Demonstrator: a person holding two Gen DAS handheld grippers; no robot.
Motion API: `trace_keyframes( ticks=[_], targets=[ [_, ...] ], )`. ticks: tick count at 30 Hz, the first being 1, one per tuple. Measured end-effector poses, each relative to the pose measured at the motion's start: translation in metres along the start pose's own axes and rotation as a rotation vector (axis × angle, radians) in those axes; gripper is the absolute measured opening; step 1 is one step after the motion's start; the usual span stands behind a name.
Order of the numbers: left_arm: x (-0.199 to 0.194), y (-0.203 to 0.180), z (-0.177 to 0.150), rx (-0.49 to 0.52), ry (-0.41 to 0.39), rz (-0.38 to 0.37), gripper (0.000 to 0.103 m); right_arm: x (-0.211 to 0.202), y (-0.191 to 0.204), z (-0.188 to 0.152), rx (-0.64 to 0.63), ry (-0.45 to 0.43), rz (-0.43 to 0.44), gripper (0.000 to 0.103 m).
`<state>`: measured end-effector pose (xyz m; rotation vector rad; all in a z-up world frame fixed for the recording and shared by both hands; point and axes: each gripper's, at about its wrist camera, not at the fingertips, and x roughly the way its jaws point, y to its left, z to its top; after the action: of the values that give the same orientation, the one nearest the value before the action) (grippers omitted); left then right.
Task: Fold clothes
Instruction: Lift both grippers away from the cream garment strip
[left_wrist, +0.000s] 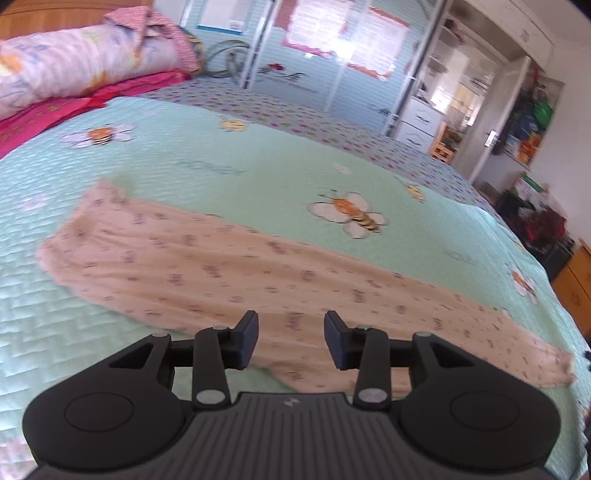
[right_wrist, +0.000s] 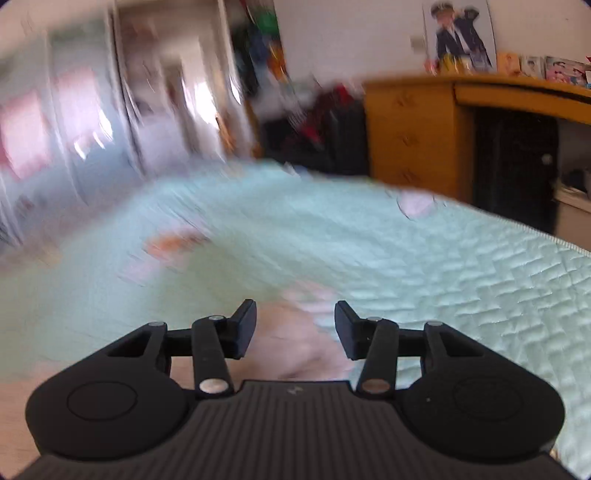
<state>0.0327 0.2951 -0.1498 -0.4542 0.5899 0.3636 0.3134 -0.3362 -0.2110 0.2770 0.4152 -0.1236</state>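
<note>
A beige printed garment (left_wrist: 229, 273) lies flat in a long strip across the mint-green quilted bedspread (left_wrist: 221, 162). My left gripper (left_wrist: 291, 339) hovers over the garment's near edge, jaws apart, nothing pinched between the dark pads. In the blurred right wrist view, my right gripper (right_wrist: 295, 330) is open above one pale end of the same garment (right_wrist: 295, 343), which lies on the bedspread (right_wrist: 461, 266) below the pads.
Rolled floral bedding (left_wrist: 81, 62) on pink sheets lies at the bed's far left. Mirrored wardrobe doors (left_wrist: 332, 55) stand beyond the bed. A wooden chest of drawers (right_wrist: 410, 129) and desk (right_wrist: 517, 99) stand past the bed's far edge, with dark bags (right_wrist: 317, 122) beside them.
</note>
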Motion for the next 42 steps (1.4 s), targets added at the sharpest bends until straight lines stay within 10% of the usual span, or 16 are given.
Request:
trace_keyframes(
  ticks=[8, 16, 24, 33, 42],
  targets=[
    [-0.041, 0.041, -0.004, -0.122, -0.043, 0.016, 0.049, -0.093, 0.143, -0.097, -0.101, 0.166, 0.361, 0.059],
    [-0.069, 0.133, -0.007, -0.382, -0.108, 0.045, 0.055, -0.18, 0.209, -0.176, -0.242, 0.248, 0.423, 0.07],
    [-0.068, 0.181, -0.021, -0.611, -0.115, 0.025, 0.056, -0.181, 0.218, -0.186, -0.309, 0.209, 0.383, 0.071],
    [-0.077, 0.136, -0.042, -0.473, -0.041, -0.039, 0.057, -0.168, 0.204, -0.183, -0.136, 0.246, 0.397, 0.076],
    [-0.098, 0.032, -0.043, -0.09, -0.023, -0.068, 0.068, -0.207, 0.214, -0.172, -0.04, 0.347, 0.435, 0.076]
  ],
)
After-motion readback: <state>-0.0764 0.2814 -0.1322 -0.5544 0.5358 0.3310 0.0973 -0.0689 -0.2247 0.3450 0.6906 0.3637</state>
